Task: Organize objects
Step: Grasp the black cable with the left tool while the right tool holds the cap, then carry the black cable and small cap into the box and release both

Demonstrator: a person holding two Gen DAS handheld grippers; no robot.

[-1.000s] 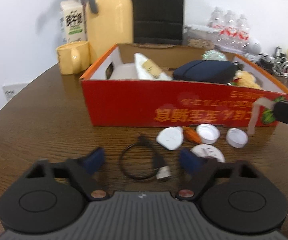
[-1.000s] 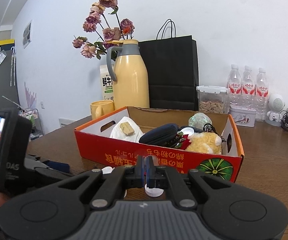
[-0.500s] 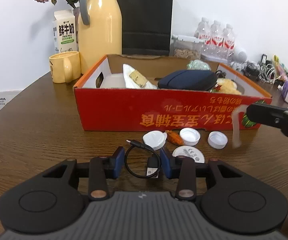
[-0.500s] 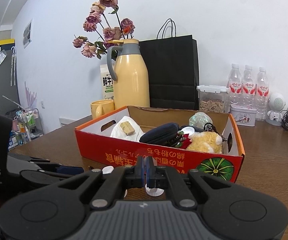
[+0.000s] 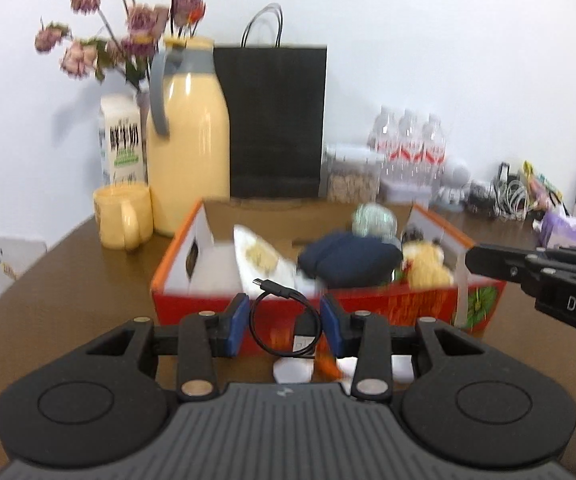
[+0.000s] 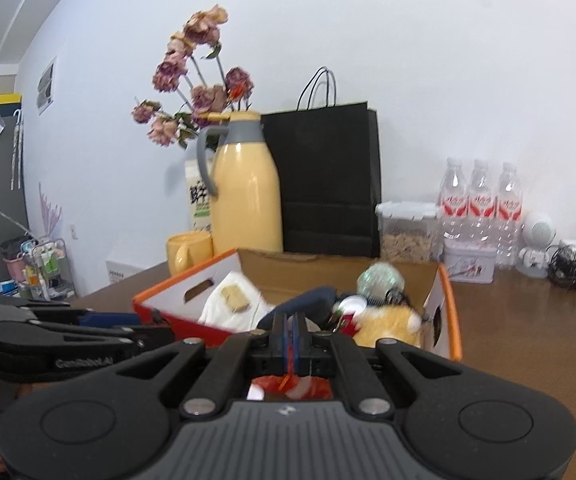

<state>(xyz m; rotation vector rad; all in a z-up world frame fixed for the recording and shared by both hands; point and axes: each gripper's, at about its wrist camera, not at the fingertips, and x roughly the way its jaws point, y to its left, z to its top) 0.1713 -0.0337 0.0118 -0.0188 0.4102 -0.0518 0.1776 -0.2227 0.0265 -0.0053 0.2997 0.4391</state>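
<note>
My left gripper is shut on a coiled black USB cable and holds it off the table, level with the front wall of the red cardboard box. Inside the box lie a white packet, a dark pouch and a yellow plush toy. Below the cable, white caps and a small orange piece rest on the table. At the right, my right gripper is shut on a thin pale strip that hangs in front of the box. The right wrist view shows its pads pressed together before the box.
Behind the box stand a yellow jug, a yellow mug, a milk carton, dried flowers and a black paper bag. Water bottles, a food container and tangled cords line the back right.
The left jaws closed on the cable as it lay on the table, then rose with it to the height of the box's front wall. The right gripper stayed almost still.
</note>
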